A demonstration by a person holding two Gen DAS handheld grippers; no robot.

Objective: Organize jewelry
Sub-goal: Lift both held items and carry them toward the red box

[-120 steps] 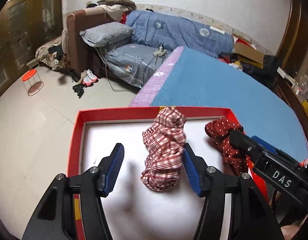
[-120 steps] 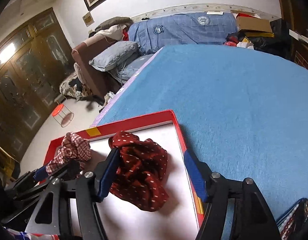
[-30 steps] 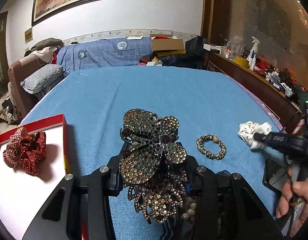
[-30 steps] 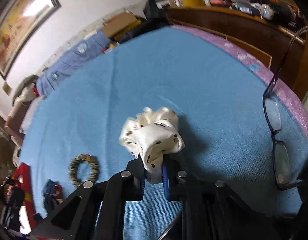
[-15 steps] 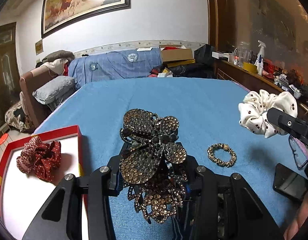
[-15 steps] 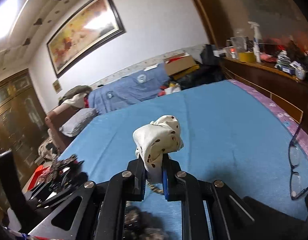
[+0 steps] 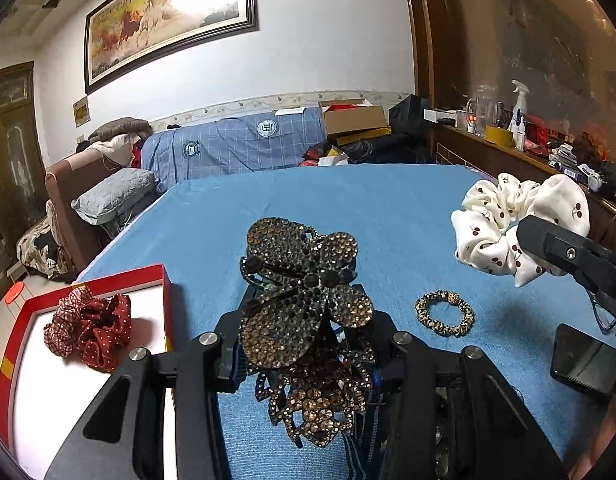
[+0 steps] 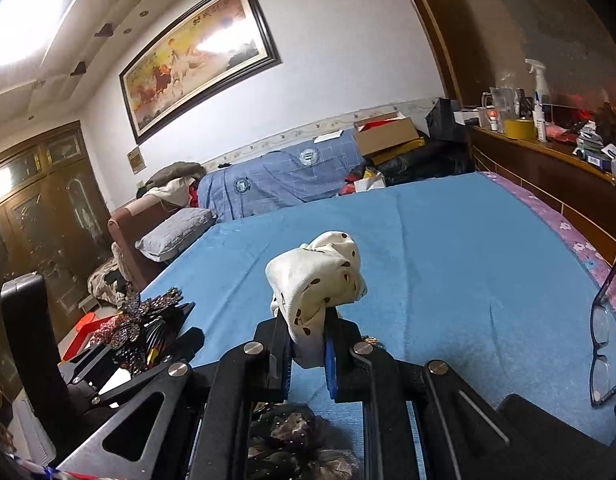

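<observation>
My left tongs [image 7: 308, 354] are clamped on a large rhinestone hair clip [image 7: 302, 294] shaped like a butterfly. It stands up between the blue pads and fills the middle of the left view, hiding the bed right behind it. A second jewelled clip [image 7: 315, 408] lies under the tongs on the blue bedspread [image 7: 387, 208].

My right tongs [image 8: 308, 354] are nearly closed, pinching a white scrunchie [image 8: 315, 276] with dark cherry dots. From the left camera the scrunchie [image 7: 519, 228] hangs in the air at the right, above the bedspread, with the black tong arm crossing in front of it.

On the bedspread, between the two tongs, lies a small beaded bracelet [image 7: 445, 314], clear of both. Near the right edge of the left view a black phone [image 7: 585, 364] lies flat. A pair of glasses [image 8: 601, 340] rests at the bed's right side, close to the purple border.

To the left sits a red box [image 7: 164, 280] with a white floor. Inside it are a plaid scrunchie [image 7: 66, 316] and a dark red dotted scrunchie [image 7: 106, 330], touching each other.

Beyond the bed there is a blue sofa cover [image 7: 244, 144], a grey pillow [image 7: 114, 196], a cardboard box [image 7: 355, 118] and a framed horse painting [image 7: 168, 16] on the wall. A wooden shelf [image 7: 507, 148] along the right holds bottles and clutter.
</observation>
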